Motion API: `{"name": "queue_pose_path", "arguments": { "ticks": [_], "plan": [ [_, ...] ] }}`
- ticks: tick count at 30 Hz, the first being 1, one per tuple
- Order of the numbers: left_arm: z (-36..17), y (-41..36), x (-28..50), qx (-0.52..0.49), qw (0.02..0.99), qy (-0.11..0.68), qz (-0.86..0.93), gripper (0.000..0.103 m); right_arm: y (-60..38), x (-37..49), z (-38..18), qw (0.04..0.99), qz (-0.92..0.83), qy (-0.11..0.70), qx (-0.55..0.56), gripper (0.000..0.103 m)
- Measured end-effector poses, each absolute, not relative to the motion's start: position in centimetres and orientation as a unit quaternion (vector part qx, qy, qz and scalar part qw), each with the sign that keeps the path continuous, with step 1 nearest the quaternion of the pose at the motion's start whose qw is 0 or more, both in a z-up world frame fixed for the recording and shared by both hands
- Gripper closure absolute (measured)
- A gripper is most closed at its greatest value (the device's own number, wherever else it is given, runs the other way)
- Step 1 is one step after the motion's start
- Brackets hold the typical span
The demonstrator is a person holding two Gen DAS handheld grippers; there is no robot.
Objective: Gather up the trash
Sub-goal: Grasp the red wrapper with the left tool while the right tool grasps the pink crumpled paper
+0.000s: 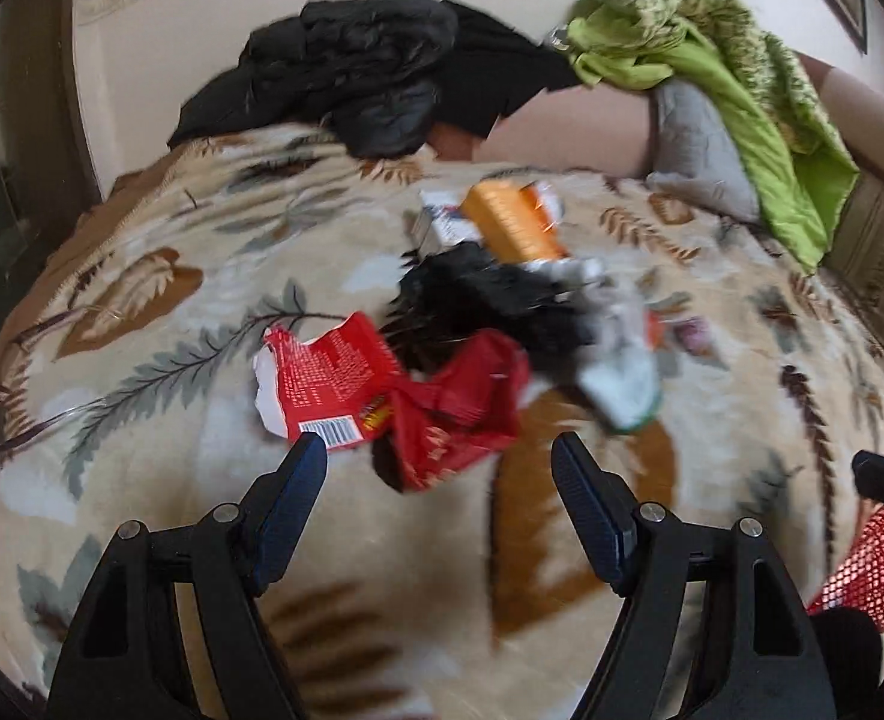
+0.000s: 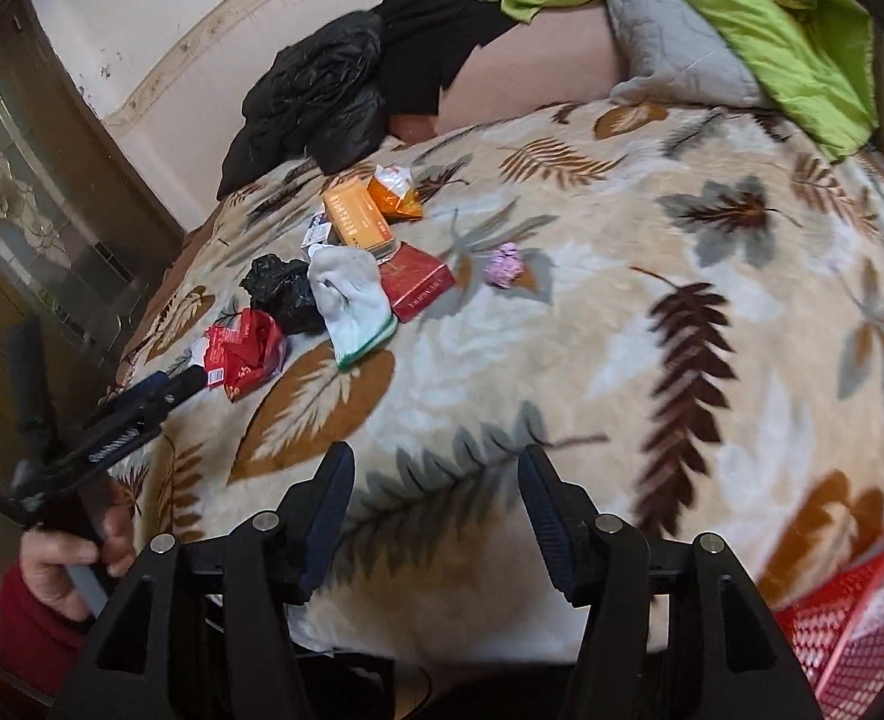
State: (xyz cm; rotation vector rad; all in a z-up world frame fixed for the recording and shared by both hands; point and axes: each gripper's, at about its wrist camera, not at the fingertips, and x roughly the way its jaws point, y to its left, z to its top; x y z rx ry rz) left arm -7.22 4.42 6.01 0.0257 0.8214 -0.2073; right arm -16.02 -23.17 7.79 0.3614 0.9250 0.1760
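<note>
On the bed: your trash lies in one loose heap on the leaf-pattern blanket (image 2: 592, 360), and none of it looks collected yet.
Heap, near end: a torn red wrapper (image 1: 321, 384) and a crumpled red packet (image 1: 454, 414) lie nearest to you, touching each other.
Heap, middle: a crumpled black plastic bag (image 2: 279, 291) rests just behind the red pieces, with a white sock (image 2: 351, 306) beside it. You must decide if the sock is trash; I cannot tell.
Heap, far end: an orange box (image 2: 357, 219), a small white box (image 1: 445, 222), an orange pouch (image 2: 396, 192) and a dark red box (image 2: 417, 282) lie close together.
Apart from heap: a small pink paper ball (image 2: 505, 264) sits alone, to the right of the dark red box.
Basket: your red mesh basket (image 2: 850, 624) shows only as a corner at the bed's near edge. I cannot see if anything is inside.
Left gripper (image 1: 438, 456): the tongs are spread wide and carry nothing; their tips hang just in front of the two red pieces.
Right gripper (image 2: 435, 468): the tongs stand spread and empty above bare blanket, well apart from the heap.
Done: nothing, as far as I can judge.
Left to do: every piece, most likely starting with the red wrapper or packet.
</note>
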Motion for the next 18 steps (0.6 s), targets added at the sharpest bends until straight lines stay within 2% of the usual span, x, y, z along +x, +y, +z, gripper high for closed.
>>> {"name": "queue_pose_path", "arguments": {
  "ticks": [2, 4, 11, 16, 18],
  "plan": [
    [5.3, 4.4, -6.1, 0.018, 0.909, 0.403, -0.105, 0.026, -23.3, -14.7, 7.5, 0.872, 0.082, 0.444, 0.188, 0.042],
    [4.7, 3.5, -5.3, 0.034, 0.909, 0.400, -0.115, 0.022, -23.4, -13.4, 7.3, 0.869, 0.082, 0.448, 0.194, 0.042],
    [2.2, 1.3, -2.2, 0.073, 0.907, 0.405, -0.094, 0.022, -24.1, -9.0, 6.3, 0.869, 0.066, 0.450, 0.198, 0.041],
    [2.0, 1.9, -1.4, 0.052, 0.912, 0.397, -0.091, 0.046, -25.2, -4.3, 4.7, 0.874, 0.028, 0.445, 0.194, 0.041],
    [2.4, 2.1, -1.8, 0.044, 0.917, 0.384, -0.097, 0.064, -25.3, -2.5, 3.8, 0.873, 0.021, 0.447, 0.191, 0.041]
  ]
}}
